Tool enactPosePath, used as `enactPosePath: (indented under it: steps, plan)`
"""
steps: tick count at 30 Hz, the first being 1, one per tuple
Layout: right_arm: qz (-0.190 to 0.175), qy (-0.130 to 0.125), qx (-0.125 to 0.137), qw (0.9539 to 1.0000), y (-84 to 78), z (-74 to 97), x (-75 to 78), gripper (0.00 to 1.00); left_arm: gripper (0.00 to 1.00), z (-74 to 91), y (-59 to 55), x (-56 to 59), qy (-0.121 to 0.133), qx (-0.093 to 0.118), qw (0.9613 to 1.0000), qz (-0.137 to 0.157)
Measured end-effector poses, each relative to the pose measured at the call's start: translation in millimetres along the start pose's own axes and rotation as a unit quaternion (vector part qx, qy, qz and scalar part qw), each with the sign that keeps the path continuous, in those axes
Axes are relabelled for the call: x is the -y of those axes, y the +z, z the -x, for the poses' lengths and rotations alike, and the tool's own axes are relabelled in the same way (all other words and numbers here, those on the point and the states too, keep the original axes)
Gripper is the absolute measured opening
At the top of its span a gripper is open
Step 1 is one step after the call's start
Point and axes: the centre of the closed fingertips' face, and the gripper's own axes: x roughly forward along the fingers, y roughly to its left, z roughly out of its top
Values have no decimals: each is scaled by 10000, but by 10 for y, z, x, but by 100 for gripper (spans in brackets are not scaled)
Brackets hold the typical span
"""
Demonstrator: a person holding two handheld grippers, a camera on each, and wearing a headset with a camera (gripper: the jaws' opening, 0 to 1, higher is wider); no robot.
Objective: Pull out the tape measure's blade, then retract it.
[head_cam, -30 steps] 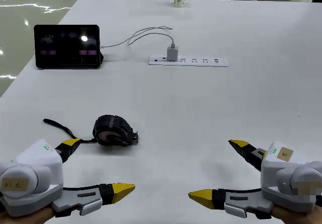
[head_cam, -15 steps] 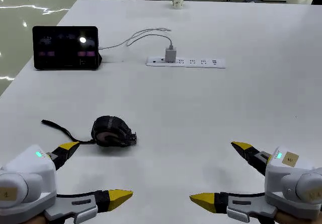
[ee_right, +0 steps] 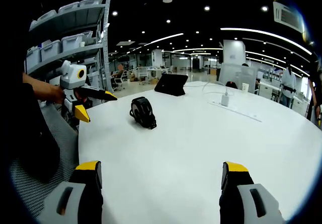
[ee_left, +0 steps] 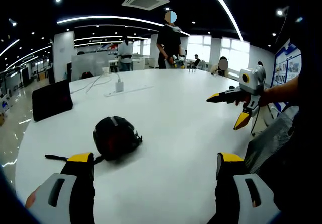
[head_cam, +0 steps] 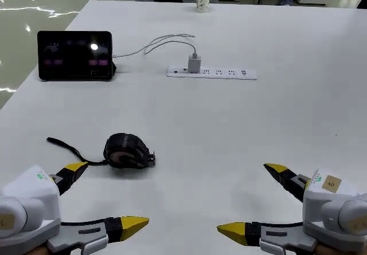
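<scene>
room: one large open hall with a glossy floor (head_cam: 23,20), long strip ceiling lights (ee_left: 115,18), one run of shelving (ee_right: 65,22) stacked with grey bins, and several people (ee_left: 168,45) in the background.
bench (head_cam: 229,123): one, wide, white and matte; every loose thing here lies on it.
grippers: two, the left gripper (head_cam: 109,194) and the right gripper (head_cam: 252,198), both yellow-tipped, held low at the near edge and well apart from each other.
left gripper: jaws spread wide with nothing between them.
right gripper: jaws spread wide, holding nothing, well apart from the task's thing.
tablet (head_cam: 75,55): one, dark screen with a faint glow, propped up at the far left.
power strip (head_cam: 211,72): one, white, lying flat in the far middle.
cable (head_cam: 155,42): one, white, looping from the strip's left end towards the tablet.
tape measure (head_cam: 127,150): one, a black rounded case on the near left of the bench, just ahead of the left gripper; in the left gripper view it sits ahead between the jaws, nearer the left one.
strap (head_cam: 66,146): one, black, trailing flat from the case to the left; one left jaw tip is just beside it, and I cannot tell whether they touch.
paper cup (head_cam: 202,0): one, upright at the far edge.
charger (head_cam: 194,63): one, white, plugged into the strip.
</scene>
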Motion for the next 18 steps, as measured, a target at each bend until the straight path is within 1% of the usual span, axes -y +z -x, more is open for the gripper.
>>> enactPosePath:
  steps: [4,18]
  plan:
    - [0,10,-14,10000,-7,6,0,99,99,-4,-10,14,-30,-28,10000,-28]
    - [5,15,-41,10000,-21,14,3,99,99,-1,-11,-6,-16,-53,10000,-53]
